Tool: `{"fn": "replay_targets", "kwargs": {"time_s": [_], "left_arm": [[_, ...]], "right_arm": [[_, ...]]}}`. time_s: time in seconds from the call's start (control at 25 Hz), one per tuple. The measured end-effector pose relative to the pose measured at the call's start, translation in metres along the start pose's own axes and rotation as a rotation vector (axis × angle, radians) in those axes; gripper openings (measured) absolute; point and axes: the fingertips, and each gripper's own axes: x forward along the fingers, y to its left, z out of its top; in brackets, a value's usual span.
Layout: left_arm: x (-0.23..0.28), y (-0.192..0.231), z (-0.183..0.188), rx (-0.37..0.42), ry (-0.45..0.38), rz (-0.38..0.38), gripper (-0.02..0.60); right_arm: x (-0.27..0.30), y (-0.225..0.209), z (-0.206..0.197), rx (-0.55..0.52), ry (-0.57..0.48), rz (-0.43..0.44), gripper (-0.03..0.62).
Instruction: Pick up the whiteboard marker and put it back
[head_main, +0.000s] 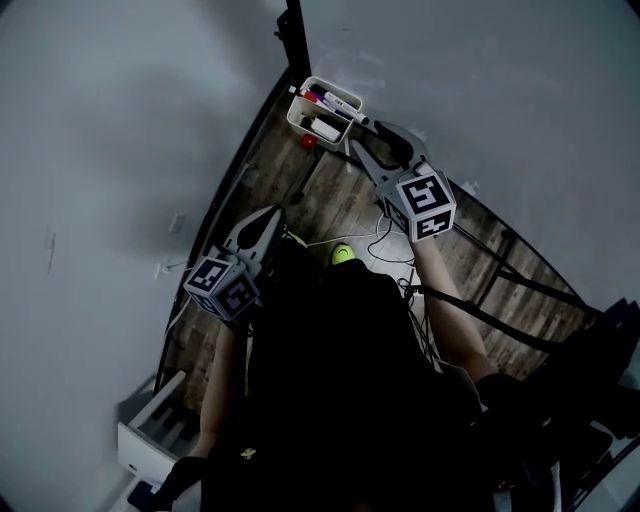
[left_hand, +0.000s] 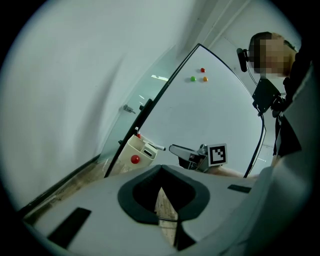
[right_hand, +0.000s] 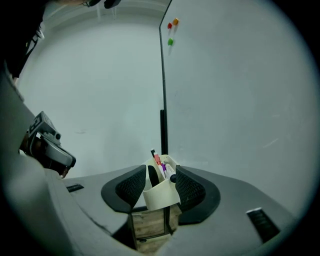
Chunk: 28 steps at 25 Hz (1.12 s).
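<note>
hovering partly open and empty, the right gripper (head_main: 366, 138) points straight at the holder (right_hand: 159, 197) just ahead, where the whiteboard marker (right_hand: 170, 173) leans nearly upright among others, while the closed, empty left gripper (head_main: 266, 220) hangs well back.

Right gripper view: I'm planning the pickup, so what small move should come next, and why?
Probably ease the right gripper forward and a little up toward the markers. Its tongs stand apart and empty, the holder shows straight ahead between them, and the markers stick up from it, seemingly not yet within the pads.
</note>
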Motion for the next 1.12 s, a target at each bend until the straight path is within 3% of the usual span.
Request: {"fn": "replay_targets", "kwargs": {"time_s": [0.44,0.76,1.12], "left_arm": [[0.001,0.026,0.013,-0.011,0.034,-0.003,0.032],[-0.006,0.029,0.007,-0.019,0.053,0.011,0.032],[-0.016,0.033,0.009,-0.011,0.065,0.024,0.032]], "right_arm": [[0.031,-0.022,-0.019,0.058,0.062,-0.032,0.213],[0.043,-0.026,-0.031,0.090,0.080,-0.039,0.213],[0.045,-0.025,-0.028,0.107,0.065,-0.026,0.172]]}}
